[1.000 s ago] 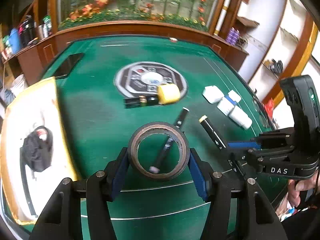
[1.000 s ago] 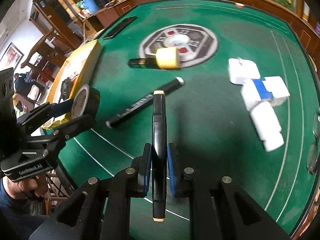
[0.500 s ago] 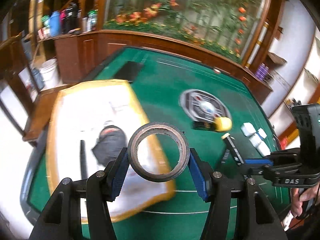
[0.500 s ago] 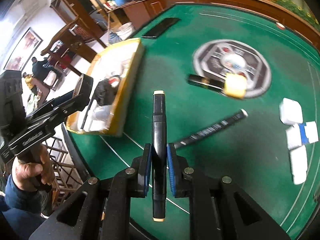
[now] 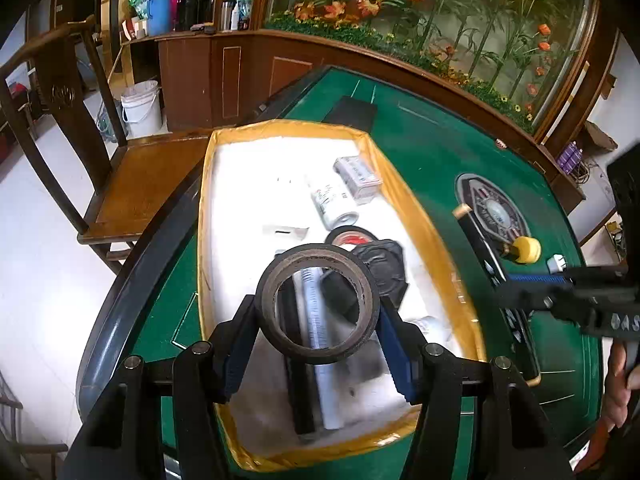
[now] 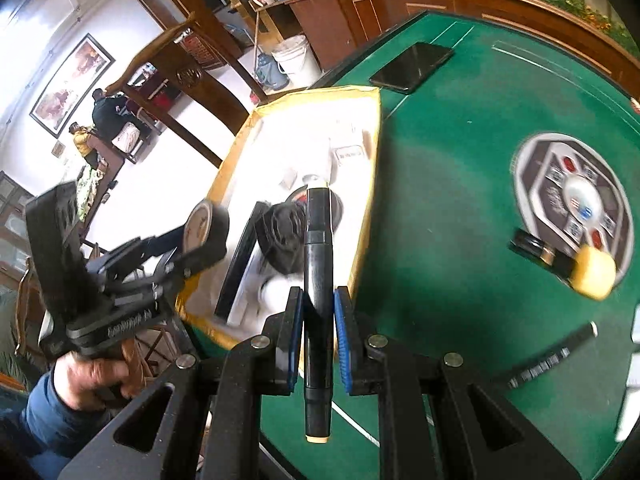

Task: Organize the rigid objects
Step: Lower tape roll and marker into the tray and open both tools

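My left gripper (image 5: 318, 320) is shut on a black tape roll (image 5: 317, 303) and holds it above the yellow-rimmed white box (image 5: 204, 208), which holds several items. My right gripper (image 6: 318, 320) is shut on a black marker (image 6: 318, 280) with cream end caps, held over the box's right rim (image 6: 370, 200). The left gripper with the tape roll (image 6: 208, 232) shows at the left of the right wrist view. The right gripper with the marker (image 5: 496, 268) shows at the right of the left wrist view.
On the green table (image 6: 460, 160) lie another black marker (image 6: 552, 356), a yellow-capped black object (image 6: 592, 272) on a round emblem (image 6: 572, 196), and a dark phone (image 6: 412, 66). A wooden chair (image 5: 132, 184) stands left of the table.
Both grippers have swung left from the table's middle to the yellow-rimmed box, carrying the tape roll and the marker. The box now fills the centre of both views.
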Demonstrator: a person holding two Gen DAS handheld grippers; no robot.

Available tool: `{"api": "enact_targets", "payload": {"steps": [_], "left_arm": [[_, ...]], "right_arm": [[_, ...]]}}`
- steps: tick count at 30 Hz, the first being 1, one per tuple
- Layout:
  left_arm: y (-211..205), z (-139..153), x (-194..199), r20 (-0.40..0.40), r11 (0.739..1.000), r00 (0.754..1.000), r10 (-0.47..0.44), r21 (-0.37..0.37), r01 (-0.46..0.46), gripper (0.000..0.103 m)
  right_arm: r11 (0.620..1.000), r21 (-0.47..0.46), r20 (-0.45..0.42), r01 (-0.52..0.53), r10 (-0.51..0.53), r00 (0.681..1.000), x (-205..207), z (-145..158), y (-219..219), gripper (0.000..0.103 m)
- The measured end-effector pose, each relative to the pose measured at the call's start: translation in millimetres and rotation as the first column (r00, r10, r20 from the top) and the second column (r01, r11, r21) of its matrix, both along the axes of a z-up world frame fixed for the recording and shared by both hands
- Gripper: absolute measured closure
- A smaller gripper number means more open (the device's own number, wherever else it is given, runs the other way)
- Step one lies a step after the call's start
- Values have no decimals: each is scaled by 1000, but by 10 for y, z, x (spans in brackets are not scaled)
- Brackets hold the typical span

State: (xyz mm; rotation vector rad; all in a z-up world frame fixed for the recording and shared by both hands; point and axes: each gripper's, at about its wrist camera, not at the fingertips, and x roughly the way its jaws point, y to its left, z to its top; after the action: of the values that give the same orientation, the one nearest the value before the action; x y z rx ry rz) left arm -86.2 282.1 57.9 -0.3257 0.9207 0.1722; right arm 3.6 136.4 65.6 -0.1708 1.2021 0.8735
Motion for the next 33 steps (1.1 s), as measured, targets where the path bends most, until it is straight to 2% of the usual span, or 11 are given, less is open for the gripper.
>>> {"api": "enact_targets", "payload": {"steps": [2, 14, 22, 30, 33], "left_arm": [[37, -71, 35, -20, 1000, 1000, -2, 5, 2, 41], [146, -241, 68, -57, 1000, 998, -23, -10, 22, 41], [116, -298, 99, -83, 999, 996, -42, -13, 41, 41], [120, -303, 96, -80, 999, 996, -34, -26, 32, 41], [131, -311, 84, -83, 999, 996, -25, -38, 22, 40]], "right_arm": [[1000, -9, -20, 12, -13, 1000, 58, -67, 129, 88], [990, -107, 5, 92, -92, 996, 379, -329, 671, 88], [984, -139, -1, 109, -110, 994, 451, -477, 760, 88], [985, -132, 9, 108, -107, 994, 433, -435, 731, 88], [987, -124, 20, 106, -104, 994, 408, -392, 696, 83]]}}
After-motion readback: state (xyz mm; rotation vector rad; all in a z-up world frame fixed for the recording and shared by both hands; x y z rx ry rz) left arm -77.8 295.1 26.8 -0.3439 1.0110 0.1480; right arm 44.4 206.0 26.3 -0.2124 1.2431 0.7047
